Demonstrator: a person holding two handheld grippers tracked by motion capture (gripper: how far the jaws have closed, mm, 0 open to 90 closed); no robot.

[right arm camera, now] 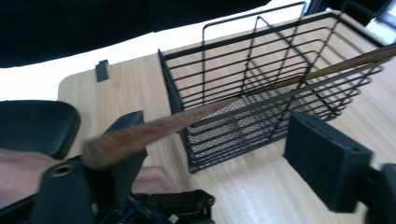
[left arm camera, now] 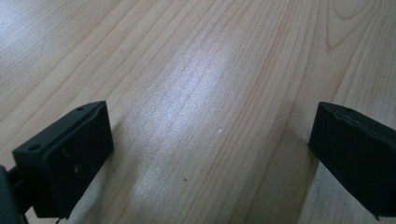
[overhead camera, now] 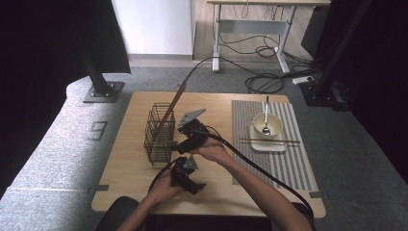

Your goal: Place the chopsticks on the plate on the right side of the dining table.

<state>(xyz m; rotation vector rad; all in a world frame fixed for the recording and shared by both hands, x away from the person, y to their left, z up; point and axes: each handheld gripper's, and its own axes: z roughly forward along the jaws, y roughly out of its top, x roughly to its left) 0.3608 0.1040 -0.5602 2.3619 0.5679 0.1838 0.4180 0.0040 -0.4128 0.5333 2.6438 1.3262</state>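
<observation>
On the left half of the table (overhead camera: pixel 130 178), pale wood grain: one wire basket (overhead camera: pixel 159 131), black, open-topped, upright, with a fine mesh floor and thin horizontal bars on all sides.

Item in hand: one wooden utensil (right arm camera: pixel 205 112), brown, long and slender, broadening toward a rounded, blurred end. It leans tilted across the basket, its stick rising far and right past the rim in the high view. In the right gripper view the broad end lies against one jaw of the right gripper (overhead camera: pixel 185 144), just right of the basket; the other jaw stands apart, so the claw is released, not pressing.

Left gripper (overhead camera: pixel 187 177): near edge of the table, jaws spread wide over bare wood, nothing between them.

On the right half: striped placemat (overhead camera: pixel 284 168), white square plate (overhead camera: pixel 269 145), bowl (overhead camera: pixel 267 125) with spoon (overhead camera: pixel 266 120), chopsticks (overhead camera: pixel 269 141) laid across the plate.
</observation>
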